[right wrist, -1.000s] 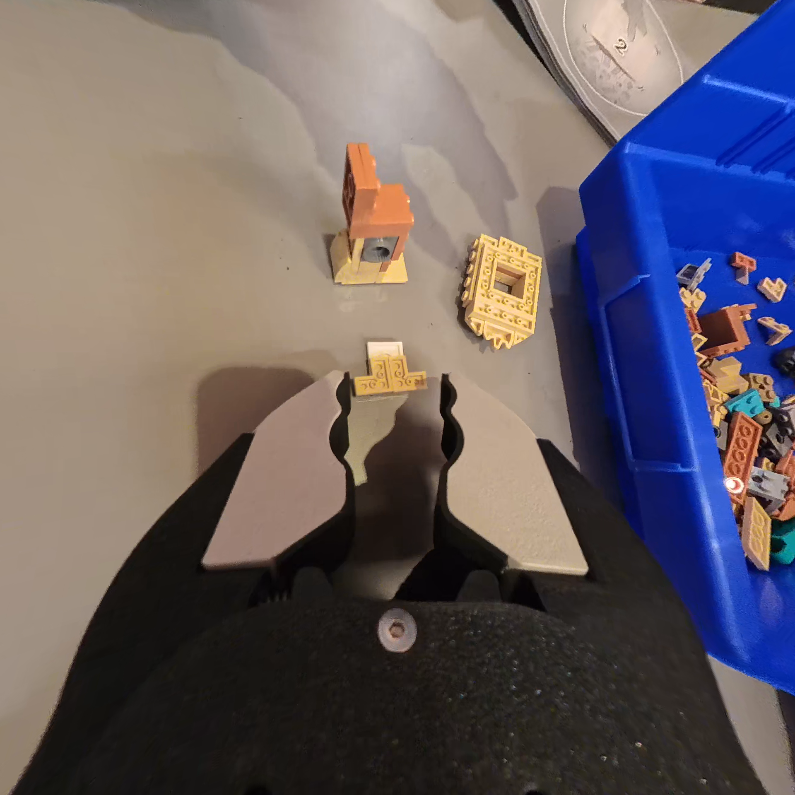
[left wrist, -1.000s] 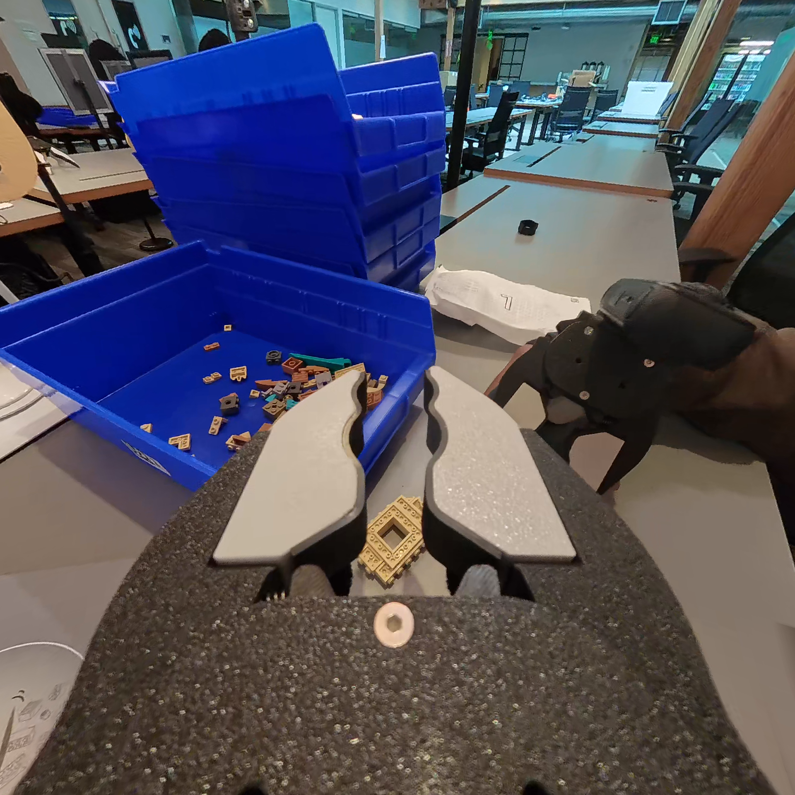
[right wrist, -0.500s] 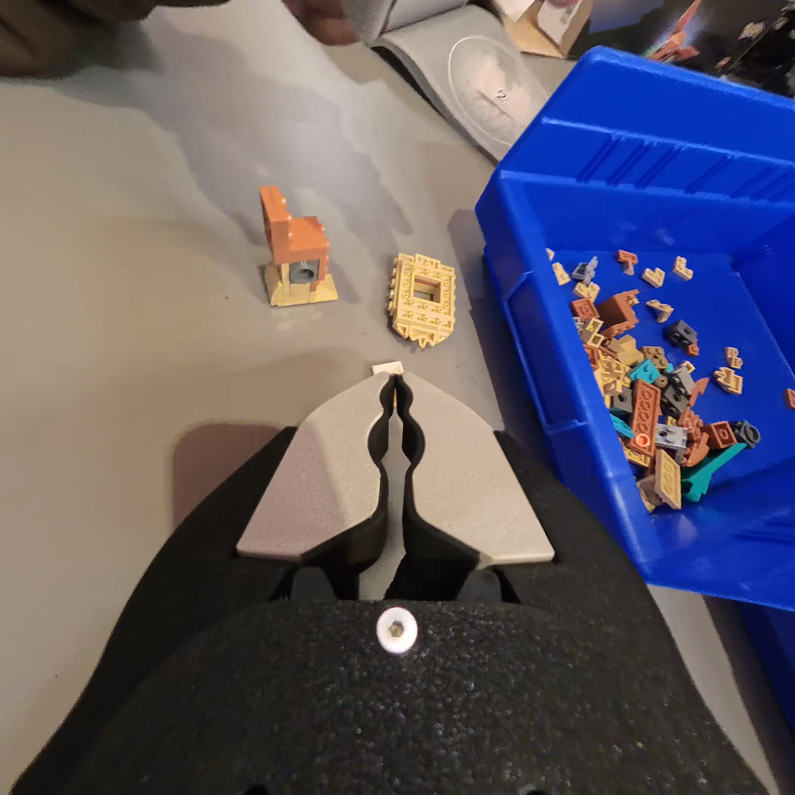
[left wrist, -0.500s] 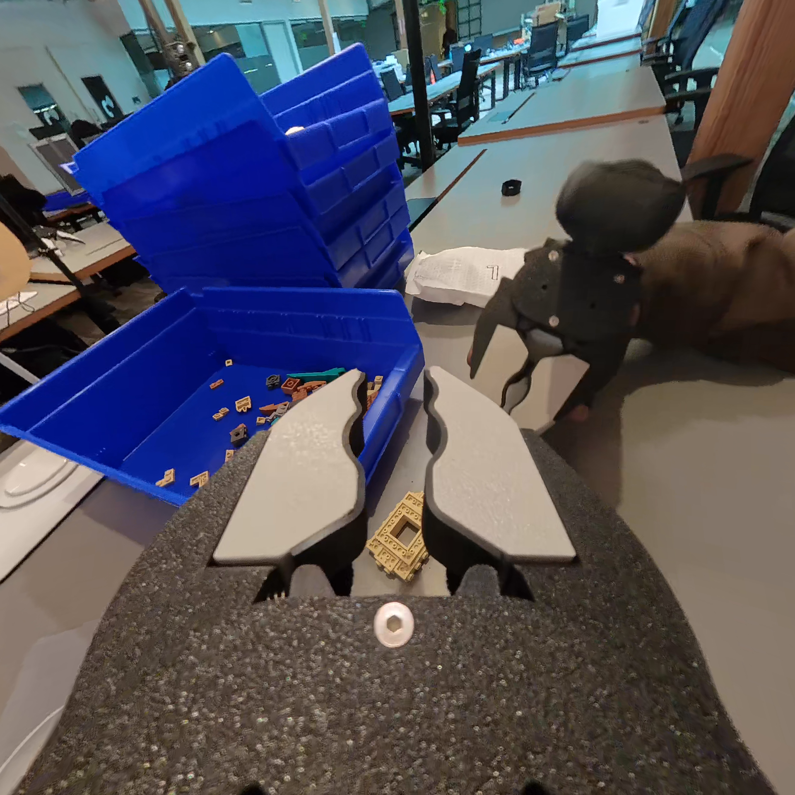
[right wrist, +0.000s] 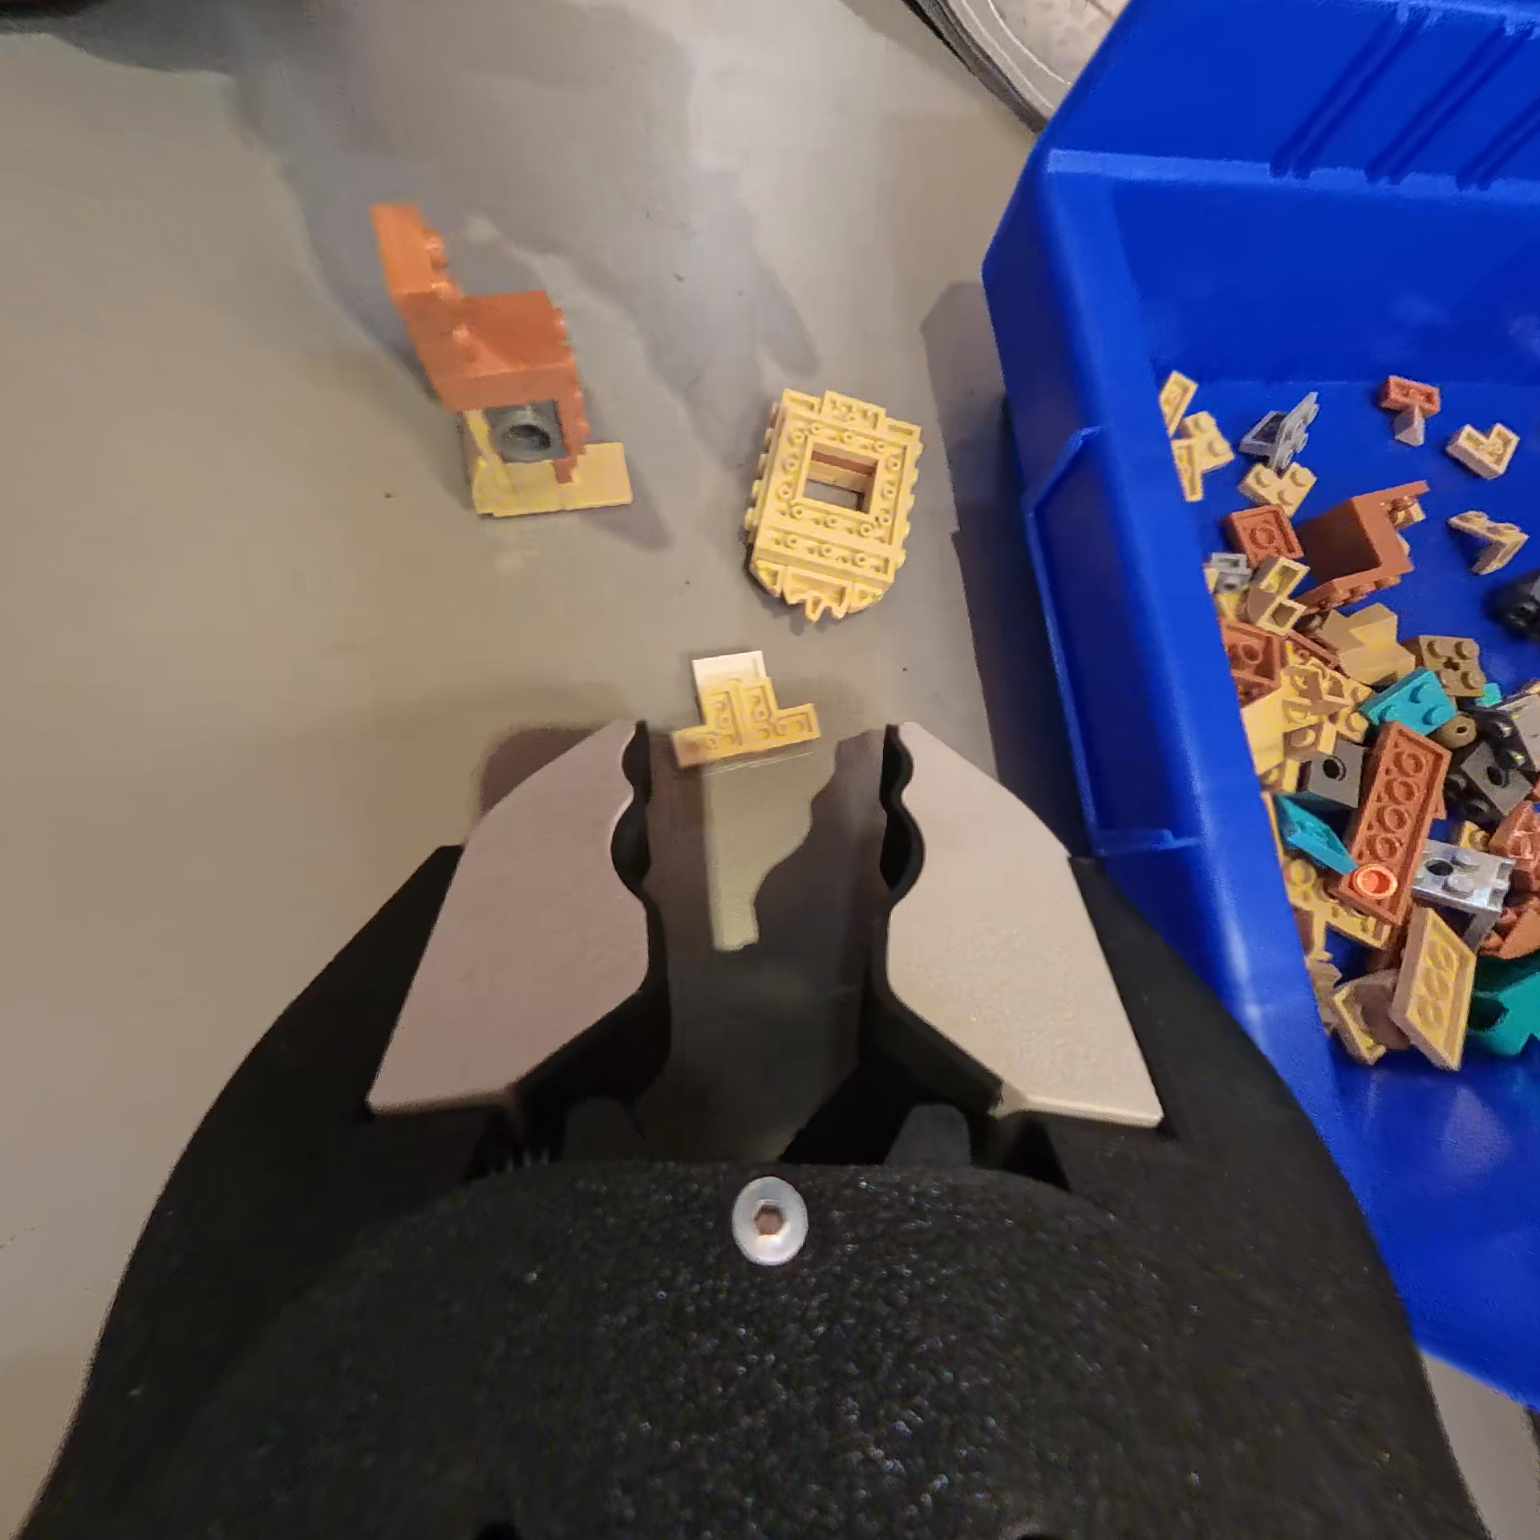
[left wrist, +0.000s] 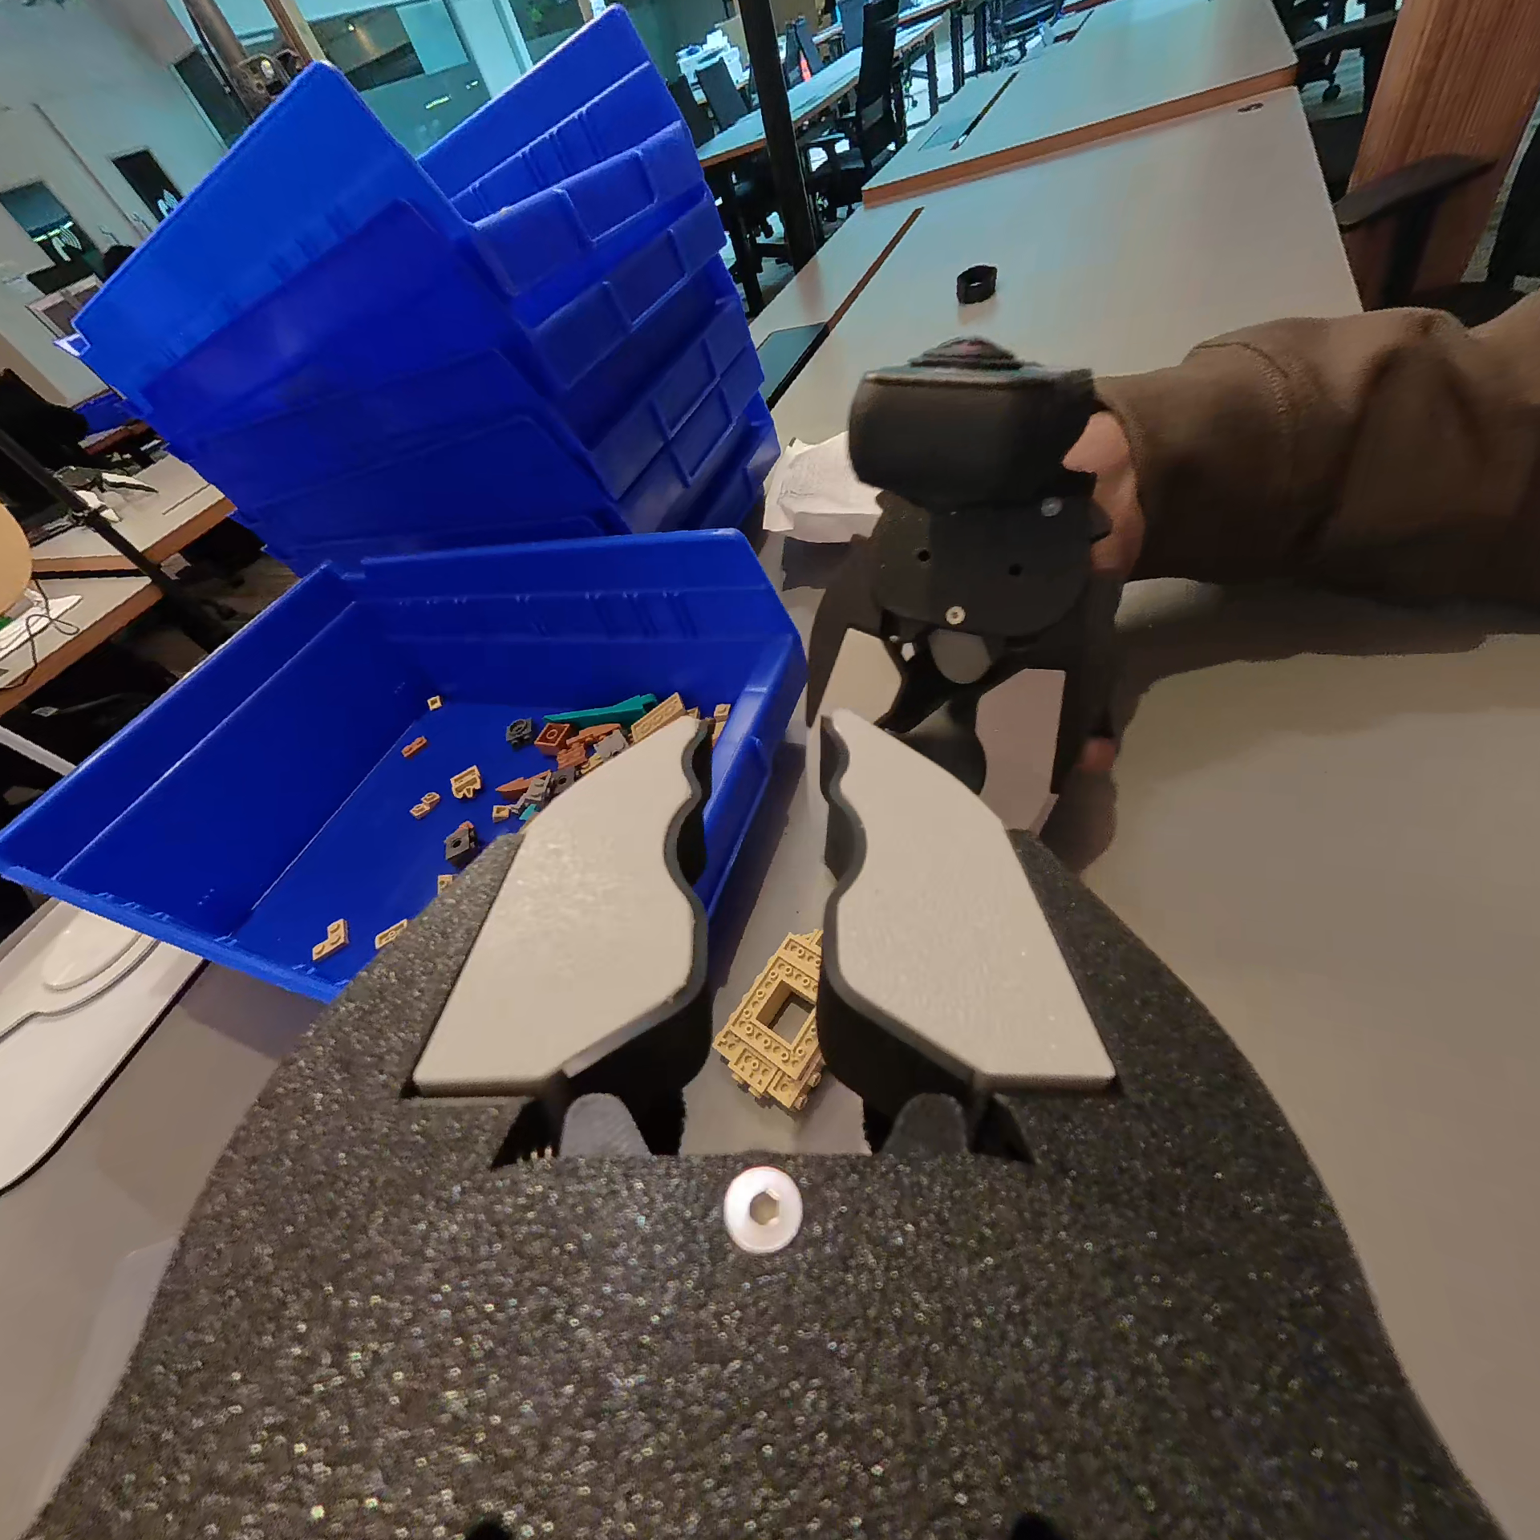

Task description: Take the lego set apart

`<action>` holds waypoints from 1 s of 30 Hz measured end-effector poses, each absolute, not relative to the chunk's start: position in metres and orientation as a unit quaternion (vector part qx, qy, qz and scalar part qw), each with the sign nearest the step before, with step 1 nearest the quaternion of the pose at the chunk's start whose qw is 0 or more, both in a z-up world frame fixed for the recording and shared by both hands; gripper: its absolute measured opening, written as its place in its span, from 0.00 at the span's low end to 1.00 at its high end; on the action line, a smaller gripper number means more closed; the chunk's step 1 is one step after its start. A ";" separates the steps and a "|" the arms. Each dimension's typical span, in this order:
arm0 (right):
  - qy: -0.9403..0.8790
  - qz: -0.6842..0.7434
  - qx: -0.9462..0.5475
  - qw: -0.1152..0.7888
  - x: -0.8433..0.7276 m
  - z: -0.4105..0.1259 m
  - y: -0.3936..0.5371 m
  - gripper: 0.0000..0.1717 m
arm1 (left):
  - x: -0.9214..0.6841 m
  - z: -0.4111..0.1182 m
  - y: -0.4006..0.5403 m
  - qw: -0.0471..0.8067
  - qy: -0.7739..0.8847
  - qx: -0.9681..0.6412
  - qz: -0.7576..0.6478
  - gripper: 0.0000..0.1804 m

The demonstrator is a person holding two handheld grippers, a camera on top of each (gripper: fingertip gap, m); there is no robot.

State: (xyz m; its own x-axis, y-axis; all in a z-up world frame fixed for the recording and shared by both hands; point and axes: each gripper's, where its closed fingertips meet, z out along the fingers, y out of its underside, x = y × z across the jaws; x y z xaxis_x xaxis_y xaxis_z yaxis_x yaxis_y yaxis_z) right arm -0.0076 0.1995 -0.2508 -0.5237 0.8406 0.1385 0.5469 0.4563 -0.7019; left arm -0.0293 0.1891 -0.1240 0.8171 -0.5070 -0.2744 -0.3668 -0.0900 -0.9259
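1. Left wrist view: the left gripper (left wrist: 762, 733) is seen parted and bare; a stack of blue bins (left wrist: 433, 333) at 11 o'clock and the right gripper (left wrist: 958, 733) at 1 o'clock are shown.
2. Right wrist view: the right gripper (right wrist: 760, 733) is spread, a tan T-shaped plate (right wrist: 746, 717) lying untouched at its tips; an orange brick model (right wrist: 500, 375) appears at 11 o'clock.

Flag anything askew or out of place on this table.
The stack of blue bins leans, unevenly nested. A small tan T-shaped plate piece lies loose and skewed on the table, just beyond the open right gripper.
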 end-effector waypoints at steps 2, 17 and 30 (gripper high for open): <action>-0.820 0.309 -0.426 0.227 -0.010 -0.252 0.199 0.28 | -0.028 -0.125 0.189 0.604 0.299 -0.736 -0.059 0.13; -0.781 0.250 -0.339 0.461 -0.023 -0.193 0.209 0.20 | -0.038 -0.121 0.191 0.605 0.244 -0.752 -0.100 0.12; -0.679 0.245 -0.212 0.659 -0.017 -0.116 0.180 0.19 | -0.023 -0.117 0.182 0.572 0.197 -0.744 -0.284 0.11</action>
State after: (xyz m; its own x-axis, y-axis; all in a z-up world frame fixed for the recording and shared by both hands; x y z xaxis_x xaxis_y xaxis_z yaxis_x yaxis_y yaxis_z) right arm -0.0173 0.1797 -0.1164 -0.0416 0.6107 0.7907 -0.0355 0.7900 -0.6120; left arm -0.0226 0.1816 -0.1175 0.7614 -0.6174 0.1978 0.0320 -0.2690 -0.9626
